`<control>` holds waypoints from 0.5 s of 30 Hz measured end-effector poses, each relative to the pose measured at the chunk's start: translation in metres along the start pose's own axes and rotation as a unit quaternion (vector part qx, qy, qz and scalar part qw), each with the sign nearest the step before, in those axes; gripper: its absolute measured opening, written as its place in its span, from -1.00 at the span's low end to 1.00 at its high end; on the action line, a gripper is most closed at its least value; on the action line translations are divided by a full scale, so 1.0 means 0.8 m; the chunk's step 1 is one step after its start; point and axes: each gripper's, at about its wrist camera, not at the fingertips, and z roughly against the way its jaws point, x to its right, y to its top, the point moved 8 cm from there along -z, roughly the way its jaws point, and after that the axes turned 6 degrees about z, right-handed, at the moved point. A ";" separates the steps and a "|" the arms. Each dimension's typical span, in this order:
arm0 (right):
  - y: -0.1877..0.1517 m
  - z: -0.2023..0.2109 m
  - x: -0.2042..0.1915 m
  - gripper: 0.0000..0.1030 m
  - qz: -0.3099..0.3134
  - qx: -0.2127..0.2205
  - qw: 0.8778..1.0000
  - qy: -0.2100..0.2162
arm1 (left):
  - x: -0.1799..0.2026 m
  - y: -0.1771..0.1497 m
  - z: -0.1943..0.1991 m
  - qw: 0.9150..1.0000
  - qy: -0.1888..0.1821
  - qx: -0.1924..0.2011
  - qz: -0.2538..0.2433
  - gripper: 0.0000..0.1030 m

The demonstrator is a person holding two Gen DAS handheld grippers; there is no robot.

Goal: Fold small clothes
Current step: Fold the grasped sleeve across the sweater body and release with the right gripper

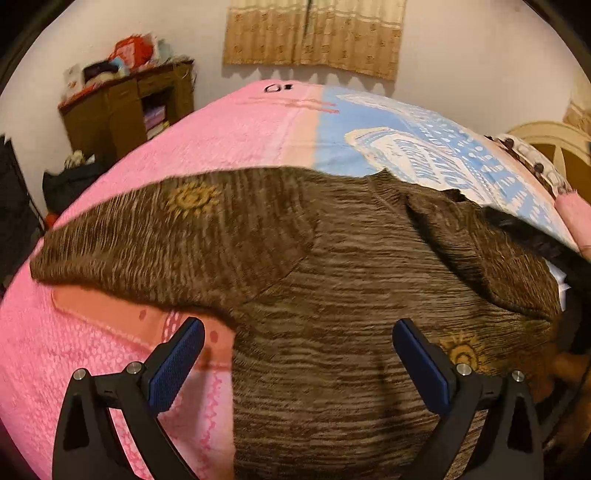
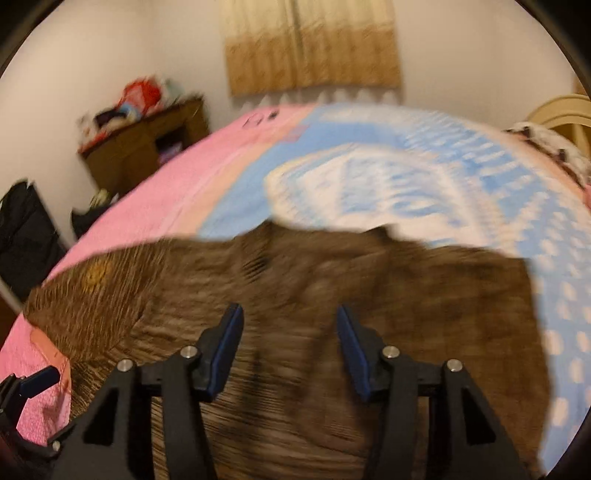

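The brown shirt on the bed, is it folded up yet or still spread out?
Mostly spread out. The brown shirt lies flat, left sleeve stretched sideways.

Shirt [image 1: 332, 288] is showing brown with pale streaked stripes and yellow-orange sun motifs. Bedspread [image 1: 229, 133] is showing pink on the left, a peach band, and light blue with white print on the right. Curtain [image 1: 314, 33] is showing cream above, tan below. Cabinet [image 1: 122, 107] is showing dark brown. Pads [image 1: 177, 365] are showing blue on black gripper frames.
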 end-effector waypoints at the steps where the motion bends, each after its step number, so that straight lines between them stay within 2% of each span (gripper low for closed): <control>1: 0.002 0.012 0.019 0.07 -0.009 0.010 1.000 -0.021 | 0.005 0.004 0.001 1.000 -0.001 0.003 -0.006 0.98; 3: 0.002 0.038 0.079 0.07 -0.037 0.027 0.995 -0.085 | 0.021 0.014 0.001 1.000 -0.008 0.011 -0.016 0.98; 5: -0.007 0.048 0.135 0.04 -0.053 0.005 0.988 -0.144 | 0.040 0.025 -0.002 0.999 -0.009 0.021 -0.029 0.98; 7: -0.020 0.044 0.163 -0.17 -0.064 -0.027 0.986 -0.151 | 0.057 0.037 -0.007 0.999 -0.002 0.026 -0.038 0.98; 9: -0.045 0.029 0.183 -0.58 -0.057 -0.077 0.983 -0.157 | 0.074 0.046 -0.014 0.998 0.001 0.028 -0.048 0.98; 11: -0.062 0.022 0.193 -0.62 -0.054 -0.096 0.980 -0.165 | 0.085 0.051 -0.023 0.998 0.014 0.022 -0.058 0.98; 13: -0.077 0.028 0.214 -0.59 -0.055 -0.100 0.973 -0.203 | 0.090 0.053 -0.026 0.998 0.014 0.019 -0.061 0.98; 15: -0.087 0.033 0.242 -0.62 -0.101 -0.105 0.968 -0.206 | 0.093 0.053 -0.026 0.998 0.011 0.018 -0.059 0.98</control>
